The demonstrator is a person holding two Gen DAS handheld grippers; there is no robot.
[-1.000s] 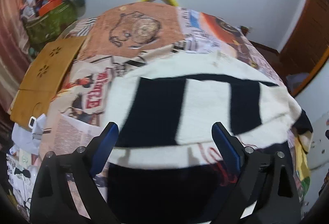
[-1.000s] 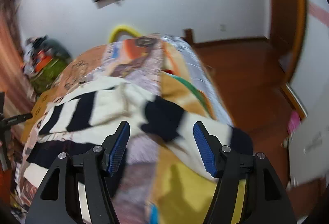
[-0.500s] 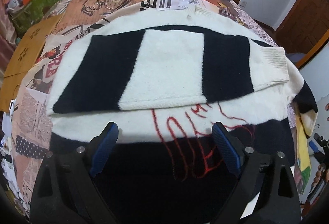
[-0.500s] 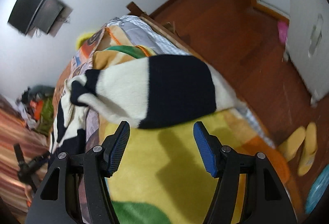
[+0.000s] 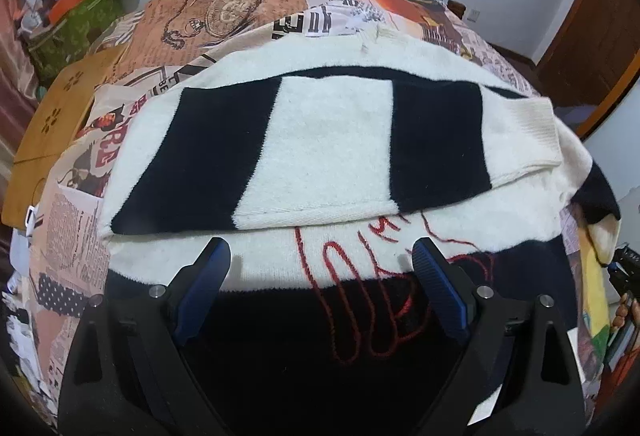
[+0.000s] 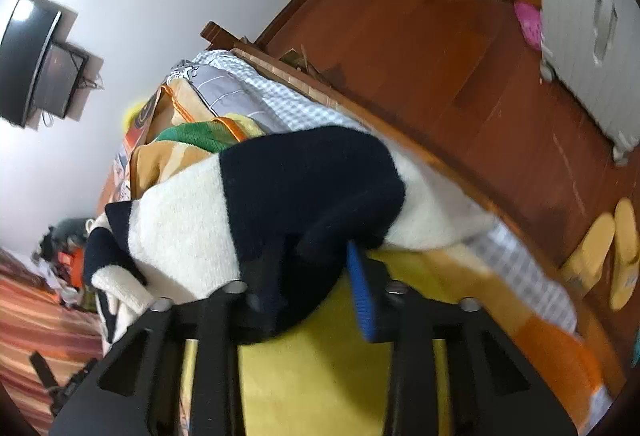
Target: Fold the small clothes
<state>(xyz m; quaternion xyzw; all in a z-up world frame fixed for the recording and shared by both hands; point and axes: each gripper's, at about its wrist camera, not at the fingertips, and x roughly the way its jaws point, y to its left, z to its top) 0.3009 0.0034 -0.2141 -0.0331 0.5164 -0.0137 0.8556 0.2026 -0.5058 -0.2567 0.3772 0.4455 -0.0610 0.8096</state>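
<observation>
A printed patchwork bedspread [image 5: 224,12] is being viewed from the left wrist camera, with a brown cardboard piece [image 5: 52,124] lying at its left edge and a cluttered pile [image 5: 72,8] standing behind that by the wall. A cream and navy striped sweater [image 5: 328,140] is being displayed flat across the middle of the bedspread, one sleeve [image 5: 520,132] being laid folded across the body and red stitched lettering [image 5: 372,300] being shown on the lower front. The left gripper [image 5: 320,284] is being held just above the near part of the sweater with its jaws spread wide; nothing is being clasped between them, and contact with the cloth cannot be told.

From the right wrist camera, a wall-mounted dark screen [image 6: 28,60] is being seen at upper left. The other striped sleeve [image 6: 280,196] is being pinched at the right side of the bed over a yellow blanket [image 6: 320,376]: the right gripper [image 6: 304,276] is being clamped on its navy band, the jaws having just been closing with the cloth between them. One blue pad [image 6: 360,296] is being left visible; the other is being covered by fabric. Further right, a wooden floor [image 6: 460,56] and yellow slippers [image 6: 608,256] are being recorded.
</observation>
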